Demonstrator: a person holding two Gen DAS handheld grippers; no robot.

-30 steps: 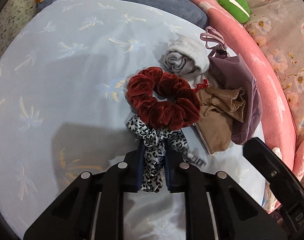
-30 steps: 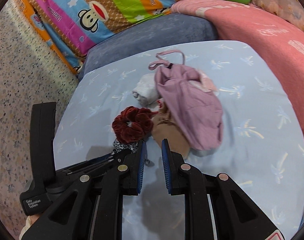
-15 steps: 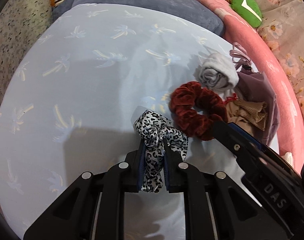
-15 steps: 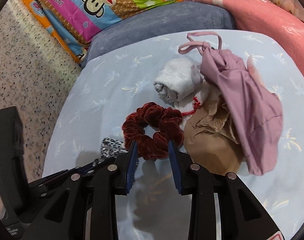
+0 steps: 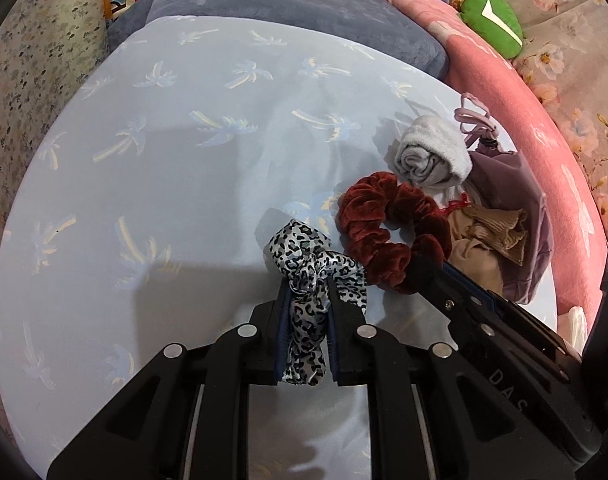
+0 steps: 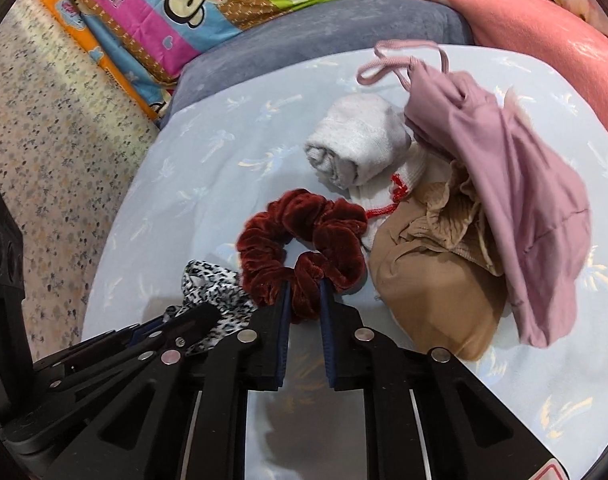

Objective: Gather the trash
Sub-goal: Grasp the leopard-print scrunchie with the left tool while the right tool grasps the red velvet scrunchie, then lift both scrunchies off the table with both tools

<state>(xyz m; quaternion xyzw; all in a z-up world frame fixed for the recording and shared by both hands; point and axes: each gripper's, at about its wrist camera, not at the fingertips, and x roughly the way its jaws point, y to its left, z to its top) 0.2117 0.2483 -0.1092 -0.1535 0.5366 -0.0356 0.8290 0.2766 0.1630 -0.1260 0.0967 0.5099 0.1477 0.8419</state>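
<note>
Right gripper [image 6: 303, 300] had advanced onto red velvet scrunchie [image 6: 300, 240], pinching it | left gripper [image 5: 307, 312] clamped leopard-print scrunchie [image 5: 312, 276] | socks, pouch uncollected at 1 o'clock.

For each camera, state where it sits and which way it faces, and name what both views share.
Left wrist: sits on the left hand-held gripper, looks forward-down at the blue bedsheet; its fingers clamp the leopard scrunchie; the right gripper intrudes at right.
Right wrist: sits on the right hand-held gripper, faces the cloth pile; its fingers pinch the red scrunchie.
Shared: both scrunchies, grey sock, purple bag.
</note>
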